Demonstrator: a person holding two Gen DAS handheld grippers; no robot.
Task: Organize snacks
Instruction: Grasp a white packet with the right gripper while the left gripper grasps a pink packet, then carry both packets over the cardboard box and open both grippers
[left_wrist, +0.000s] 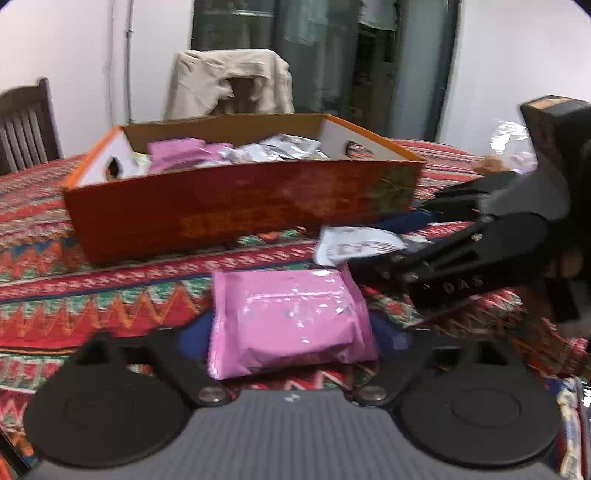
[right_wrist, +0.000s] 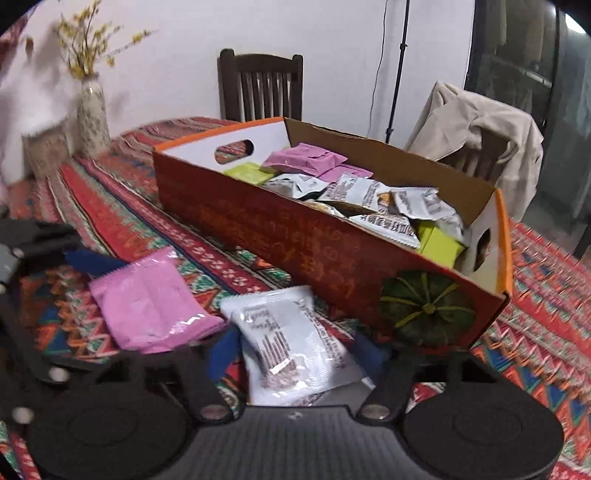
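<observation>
My left gripper (left_wrist: 291, 332) is shut on a pink snack packet (left_wrist: 291, 321), held above the patterned tablecloth in front of the red cardboard box (left_wrist: 240, 206). My right gripper (right_wrist: 295, 347) is shut on a white snack packet (right_wrist: 291, 343), held near the box's front wall (right_wrist: 332, 243). The box holds several pink, white and green packets (right_wrist: 354, 192). The right gripper (left_wrist: 391, 236) and its white packet (left_wrist: 354, 247) also show in the left wrist view. The pink packet (right_wrist: 151, 302) and the left gripper's blue pad (right_wrist: 88, 260) show at the left of the right wrist view.
The table wears a red patterned cloth (right_wrist: 122, 210). A vase with yellow flowers (right_wrist: 92, 114) stands at the far left corner. A dark wooden chair (right_wrist: 262, 86) and a chair draped with a beige jacket (right_wrist: 476, 129) stand behind the table. A packet lies at the right edge (left_wrist: 570, 417).
</observation>
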